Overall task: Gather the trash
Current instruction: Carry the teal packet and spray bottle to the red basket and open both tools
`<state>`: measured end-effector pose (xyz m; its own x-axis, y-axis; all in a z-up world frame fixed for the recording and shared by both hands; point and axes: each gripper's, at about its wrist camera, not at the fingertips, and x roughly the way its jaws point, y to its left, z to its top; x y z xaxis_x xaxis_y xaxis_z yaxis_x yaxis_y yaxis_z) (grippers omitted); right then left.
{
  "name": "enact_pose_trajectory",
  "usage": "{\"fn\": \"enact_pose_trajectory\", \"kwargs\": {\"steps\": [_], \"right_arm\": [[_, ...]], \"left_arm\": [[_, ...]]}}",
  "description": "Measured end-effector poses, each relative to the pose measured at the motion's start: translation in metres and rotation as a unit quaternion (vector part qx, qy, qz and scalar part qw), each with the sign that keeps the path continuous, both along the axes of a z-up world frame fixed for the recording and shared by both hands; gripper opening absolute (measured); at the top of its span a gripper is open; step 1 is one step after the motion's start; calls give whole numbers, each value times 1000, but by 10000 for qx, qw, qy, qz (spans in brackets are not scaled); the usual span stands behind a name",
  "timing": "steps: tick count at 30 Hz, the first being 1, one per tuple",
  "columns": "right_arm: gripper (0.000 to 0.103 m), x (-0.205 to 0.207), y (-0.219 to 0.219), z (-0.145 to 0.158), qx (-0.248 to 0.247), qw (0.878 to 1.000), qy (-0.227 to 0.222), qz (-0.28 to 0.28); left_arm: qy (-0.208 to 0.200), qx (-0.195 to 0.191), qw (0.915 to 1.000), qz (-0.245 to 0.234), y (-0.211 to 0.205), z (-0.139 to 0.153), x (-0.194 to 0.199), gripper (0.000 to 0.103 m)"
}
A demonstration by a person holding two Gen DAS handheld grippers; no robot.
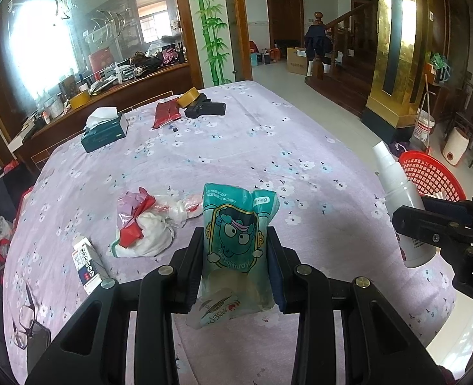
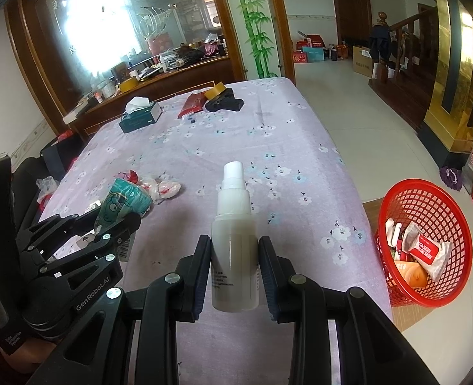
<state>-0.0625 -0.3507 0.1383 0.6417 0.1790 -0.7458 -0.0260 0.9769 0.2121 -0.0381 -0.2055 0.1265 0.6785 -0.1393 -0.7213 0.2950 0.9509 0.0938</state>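
Nearest the left wrist camera, the left gripper is clamped on a teal snack wrapper printed with a cartoon face; the wrapper stands upright between both pads, held above the table. Its lower end is crumpled and clear, and the print there cannot be read. From the right wrist view, the same left gripper shows at the left edge, the wrapper partly masked by its fingers.

On the lilac flowered tablecloth, left to right: spectacles at the near left edge, partly cut off by the gripper body; a small white carton with red marking, text too small to read; a crumpled heap of plastic bags and tissue, contents not distinguishable. Farther back lie a green tissue box, a red packet, a roll of yellow tape and a black object of uncertain kind.

Right gripper grips a white spray bottle upright at its body, both pads touching it; the label print is illegible. In the left wrist view this right gripper enters from the right edge and covers the middle of the bottle.

Red mesh basket sits off the table's right side, on a brown surface beside the tiled floor, tilted, holding wrappers and packets. In the left wrist view, only its rim shows behind the bottle.
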Motion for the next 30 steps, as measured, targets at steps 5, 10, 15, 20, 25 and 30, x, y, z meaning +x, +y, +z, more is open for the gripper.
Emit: {"fn": "enact_pose_trajectory", "kwargs": {"steps": [5, 10, 15, 20, 25, 30], "right_arm": [[33, 0, 0, 1, -9, 10000, 6, -13], [33, -1, -2, -1, -17, 10000, 16, -47], [33, -1, -3, 0, -29, 10000, 18, -79], [33, -1, -5, 1, -26, 9999, 27, -119], [33, -2, -11, 1, -5, 9998, 41, -192], [33, -4, -19, 0, 27, 9996, 62, -289]], "left_arm": [[5, -1, 10000, -53, -4, 0, 1, 34], [9, -5, 10000, -97, -4, -1, 3, 34], [9, 0, 9999, -163, -4, -1, 4, 34], [20, 7, 9997, -225, -8, -2, 5, 34], [42, 14, 9995, -309, -14, -3, 7, 34], [63, 30, 9991, -410, -23, -4, 9, 34]]}}
